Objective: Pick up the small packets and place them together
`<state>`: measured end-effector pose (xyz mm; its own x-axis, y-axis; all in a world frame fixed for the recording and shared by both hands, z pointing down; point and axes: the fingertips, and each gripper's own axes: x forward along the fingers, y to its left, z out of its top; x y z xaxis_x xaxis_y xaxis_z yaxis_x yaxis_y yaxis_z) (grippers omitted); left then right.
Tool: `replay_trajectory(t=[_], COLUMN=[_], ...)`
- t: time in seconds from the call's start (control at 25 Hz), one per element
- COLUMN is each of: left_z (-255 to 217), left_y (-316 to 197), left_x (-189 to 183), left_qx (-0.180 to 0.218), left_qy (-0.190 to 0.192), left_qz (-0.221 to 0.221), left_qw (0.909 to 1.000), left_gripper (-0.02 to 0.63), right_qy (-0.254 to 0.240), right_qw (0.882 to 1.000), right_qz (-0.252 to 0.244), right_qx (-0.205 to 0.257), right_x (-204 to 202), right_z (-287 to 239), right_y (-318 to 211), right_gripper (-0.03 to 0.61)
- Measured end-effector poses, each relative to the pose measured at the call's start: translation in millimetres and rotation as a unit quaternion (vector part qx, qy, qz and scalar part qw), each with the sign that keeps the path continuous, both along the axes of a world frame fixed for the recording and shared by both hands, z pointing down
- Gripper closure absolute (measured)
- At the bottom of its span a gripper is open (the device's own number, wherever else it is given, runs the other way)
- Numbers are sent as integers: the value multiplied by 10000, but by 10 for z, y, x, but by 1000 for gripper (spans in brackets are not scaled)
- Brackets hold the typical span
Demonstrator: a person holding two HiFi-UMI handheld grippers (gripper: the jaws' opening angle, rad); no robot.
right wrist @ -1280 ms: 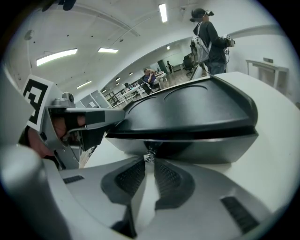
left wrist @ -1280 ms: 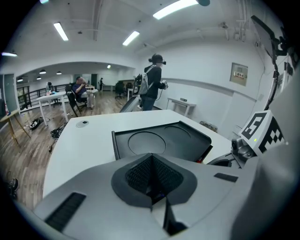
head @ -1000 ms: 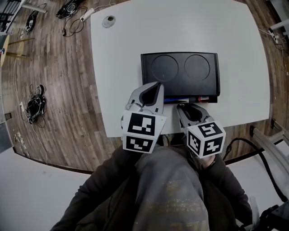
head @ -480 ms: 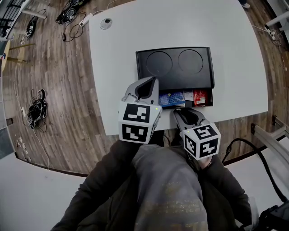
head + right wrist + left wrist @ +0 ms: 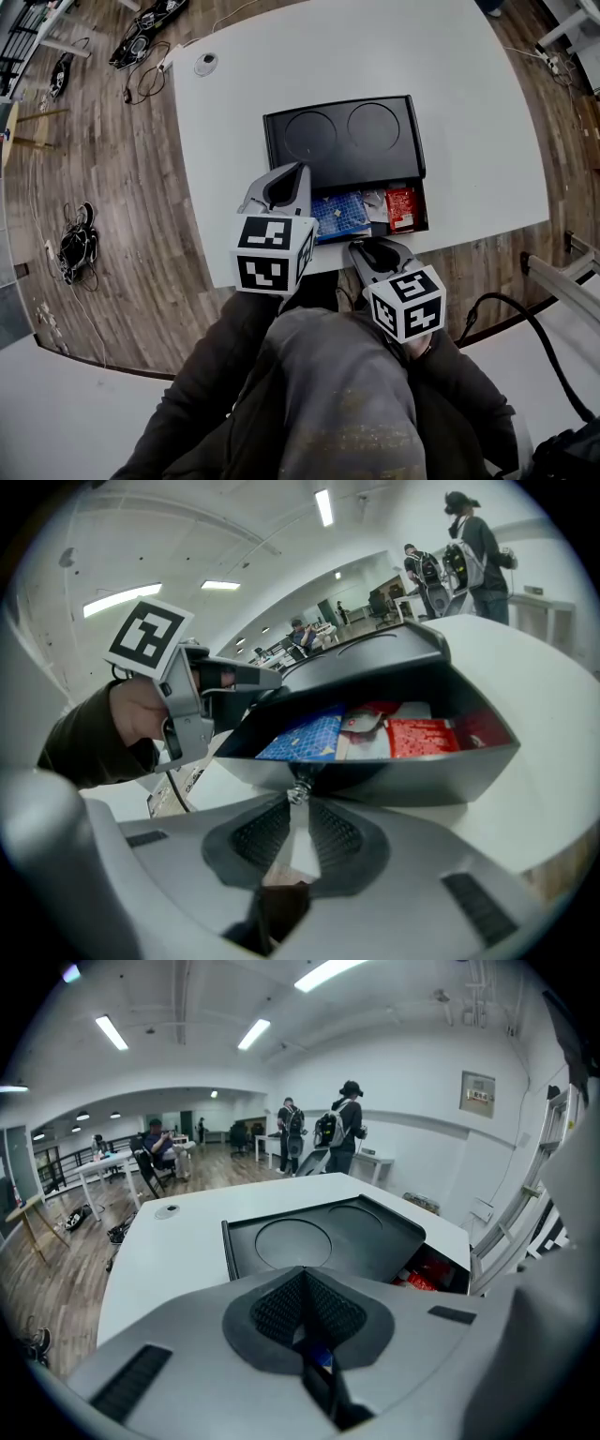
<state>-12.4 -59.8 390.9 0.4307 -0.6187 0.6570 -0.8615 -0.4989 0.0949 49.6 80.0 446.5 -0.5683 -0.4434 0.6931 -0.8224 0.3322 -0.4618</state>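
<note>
A black box (image 5: 342, 141) with two round recesses stands on the white table. Its front drawer (image 5: 403, 782) is pulled out. In the drawer lie a blue packet (image 5: 336, 214) (image 5: 305, 738), a white-and-red packet (image 5: 373, 202) (image 5: 367, 722) and a red packet (image 5: 400, 208) (image 5: 422, 736). My right gripper (image 5: 367, 246) (image 5: 298, 794) is shut on the small metal knob at the drawer's front. My left gripper (image 5: 292, 173) (image 5: 302, 1274) is at the box's front left corner, jaws shut and holding nothing. The box's top (image 5: 319, 1237) lies just beyond them.
The drawer reaches out to the table's near edge (image 5: 281, 272). A round grommet (image 5: 205, 63) sits at the table's far left. Cables (image 5: 73, 220) lie on the wood floor at the left. Several people (image 5: 337, 1129) are behind the table.
The drawer has slid out toward me with the right gripper on its knob. The packets inside have come into view. The left gripper stays at the box's corner.
</note>
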Motion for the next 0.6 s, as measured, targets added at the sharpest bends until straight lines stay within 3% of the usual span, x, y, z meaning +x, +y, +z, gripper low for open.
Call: replay_trajectory(t=[0.6], left_z=[5], left_y=[-23], left_x=[7], left_qx=[32], left_qy=[-42], left_qz=[-15], left_qw=[10000], left_gripper=[611], right_qy=[-33], right_qw=[9994], right_qz=[-291], right_qx=[-184], right_x=[-29], right_z=[59], right_y=[258], right_gripper=[511])
